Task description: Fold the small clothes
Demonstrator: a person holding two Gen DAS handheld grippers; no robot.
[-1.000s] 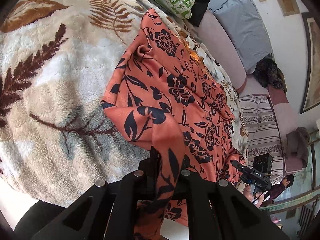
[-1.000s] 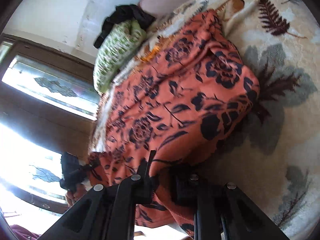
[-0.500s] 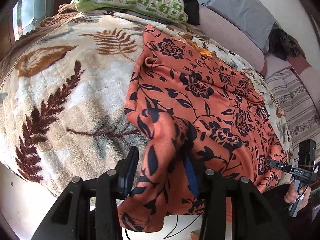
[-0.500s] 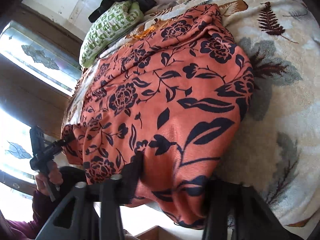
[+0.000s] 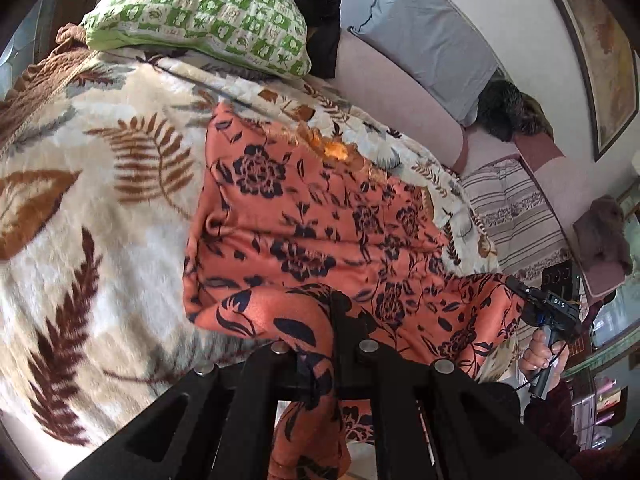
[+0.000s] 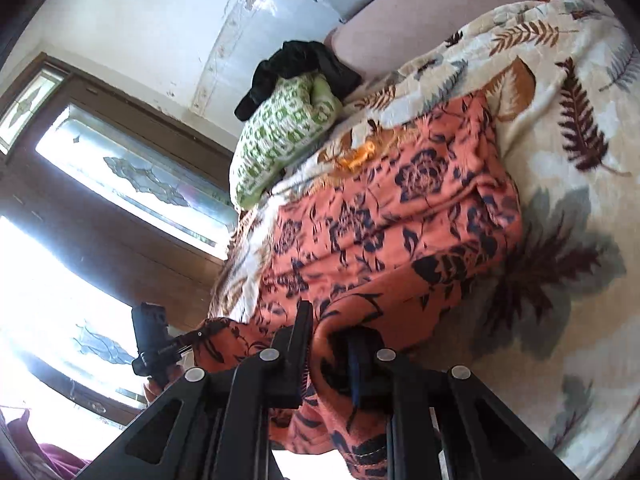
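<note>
- Orange floral-print fabric garment (image 5: 320, 224): lies on the cream leaf-patterned fleece blanket (image 5: 100, 208), near edge lifted; no finished fold is visible.
- Left gripper (image 5: 320, 344): fingers clamped on one near corner.
- Right gripper (image 6: 328, 344): jaws closing on the other corner, cloth between them.
- Remaining: carry the edge over.

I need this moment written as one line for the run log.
task: fold small clothes | item: orange black-flowered cloth on leaf-patterned fleece blanket | left gripper: shut on near edge | right gripper: closing on near edge, cloth between its jaws

Left hand-held gripper (image 5: 326, 344) clamped on orange floral garment (image 5: 304, 216); garment draped over leaf-print blanket (image 5: 80, 208).
</note>
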